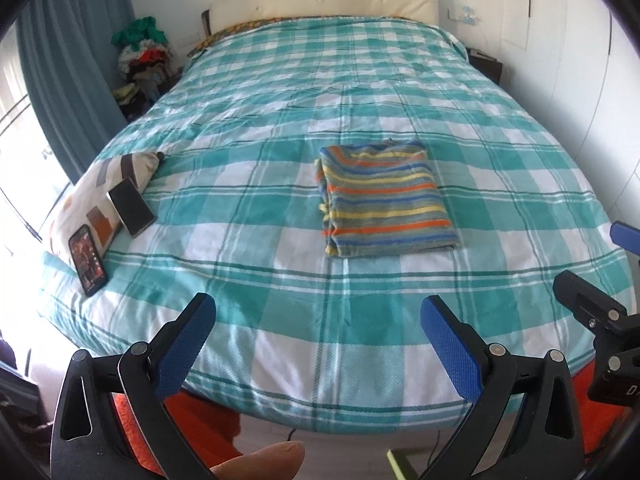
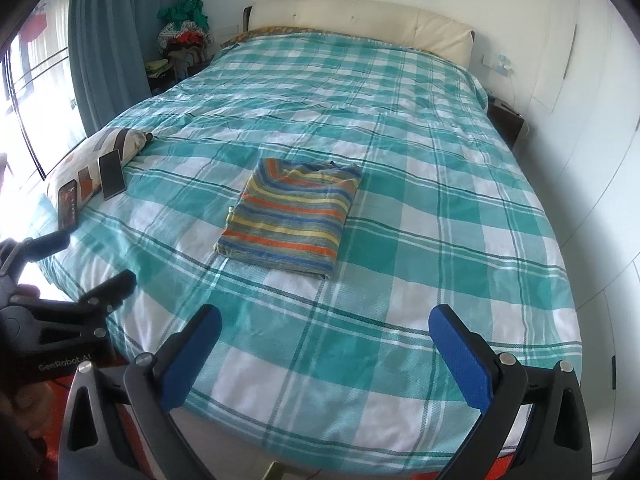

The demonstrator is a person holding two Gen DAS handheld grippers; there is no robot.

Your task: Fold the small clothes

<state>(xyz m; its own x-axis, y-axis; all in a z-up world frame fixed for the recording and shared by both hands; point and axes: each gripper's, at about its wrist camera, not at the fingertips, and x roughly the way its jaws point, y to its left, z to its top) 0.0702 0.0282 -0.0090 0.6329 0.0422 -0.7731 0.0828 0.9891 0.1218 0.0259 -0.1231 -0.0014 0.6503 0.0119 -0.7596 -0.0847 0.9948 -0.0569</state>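
A striped garment in orange, yellow, blue and grey lies folded into a neat rectangle on the teal-and-white checked bedspread. The right wrist view shows the same striped garment in the middle of the bedspread. My left gripper hovers over the bed's near edge, open, with nothing between its blue pads, well short of the garment. My right gripper is also open and empty, held back over the near edge. Each gripper shows at the side of the other's view.
Two phones lean on a patterned pillow at the bed's left edge. A pile of clothes stands beside the cream headboard. White wardrobe doors line the right side. A fingertip shows at the bottom.
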